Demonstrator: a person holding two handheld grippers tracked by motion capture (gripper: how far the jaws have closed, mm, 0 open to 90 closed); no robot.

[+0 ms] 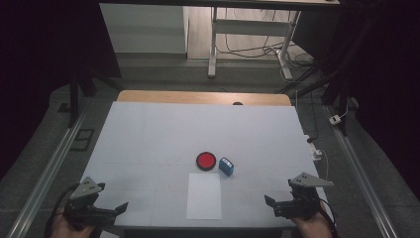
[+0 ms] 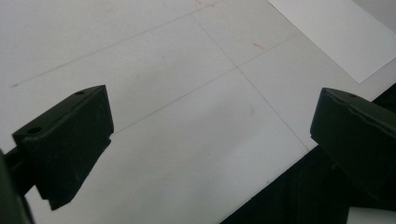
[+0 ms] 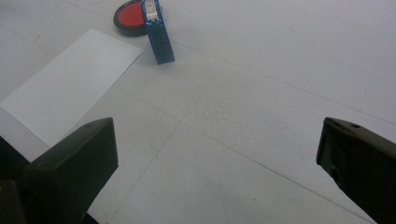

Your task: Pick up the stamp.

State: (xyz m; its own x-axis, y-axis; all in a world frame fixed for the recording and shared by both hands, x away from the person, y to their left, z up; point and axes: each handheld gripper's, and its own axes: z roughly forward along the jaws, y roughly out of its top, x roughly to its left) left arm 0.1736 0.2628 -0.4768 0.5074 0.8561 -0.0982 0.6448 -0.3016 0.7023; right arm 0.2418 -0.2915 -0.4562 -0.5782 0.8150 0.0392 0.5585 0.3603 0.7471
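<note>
A round red ink pad (image 1: 206,160) in a black case lies on the white table (image 1: 148,134), with a small blue stamp (image 1: 226,166) touching or nearly touching its right side. A white sheet of paper (image 1: 204,196) lies just in front of them. My left gripper (image 1: 117,214) is at the table's front left corner, open and empty. My right gripper (image 1: 271,205) is at the front right, also open and empty. In the right gripper view the jaws (image 3: 215,163) stand wide apart, with the ink pad (image 3: 133,16), stamp (image 3: 159,35) and paper (image 3: 70,84) ahead. The left gripper view has wide jaws (image 2: 210,140) and the paper's corner (image 2: 336,32).
A wooden strip (image 1: 203,97) runs along the table's far edge. Metal rails (image 1: 54,158) flank the table on the floor. A white power strip and cable (image 1: 317,151) sit at the right edge. A desk frame (image 1: 247,34) stands beyond.
</note>
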